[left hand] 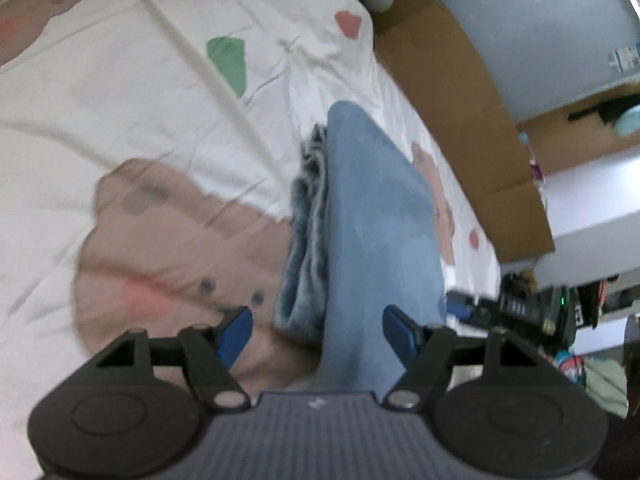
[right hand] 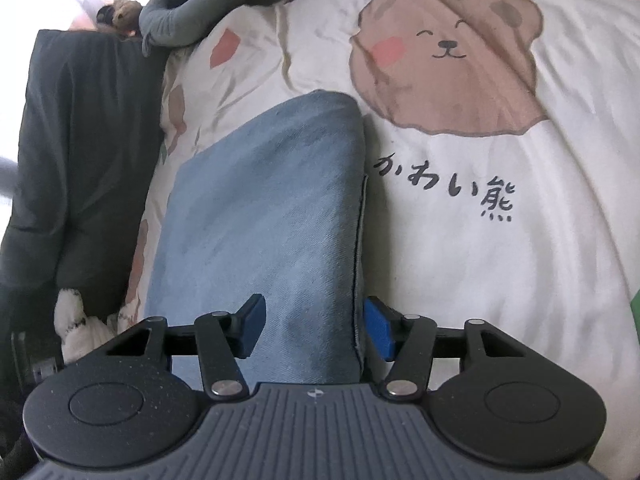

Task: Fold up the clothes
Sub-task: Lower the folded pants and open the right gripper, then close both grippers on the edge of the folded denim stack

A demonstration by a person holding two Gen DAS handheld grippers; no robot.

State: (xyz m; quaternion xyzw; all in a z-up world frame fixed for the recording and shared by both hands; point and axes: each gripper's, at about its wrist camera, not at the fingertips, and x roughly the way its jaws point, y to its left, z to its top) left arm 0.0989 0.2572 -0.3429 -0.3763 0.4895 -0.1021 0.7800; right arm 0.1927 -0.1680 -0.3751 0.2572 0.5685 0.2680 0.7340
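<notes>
Folded blue jeans (left hand: 372,208) lie on a white bed sheet (left hand: 160,100) printed with brown bears. In the left wrist view the stacked denim layers show along the jeans' left side. My left gripper (left hand: 318,330) hovers open at the near end of the jeans, its blue pads wide apart and touching nothing. In the right wrist view the jeans (right hand: 272,200) run away from me. My right gripper (right hand: 316,326) straddles their near right part. Its left pad (right hand: 252,328) is over the denim and its right pad (right hand: 378,328) is beside the seamed edge. The cloth between them lies flat, not pinched.
A cardboard box (left hand: 460,120) stands along the bed's far edge in the left wrist view. In the right wrist view a dark garment (right hand: 80,160) lies left of the jeans, with a grey sleeve (right hand: 192,12) beyond it and a white plush toy (right hand: 76,328) near me.
</notes>
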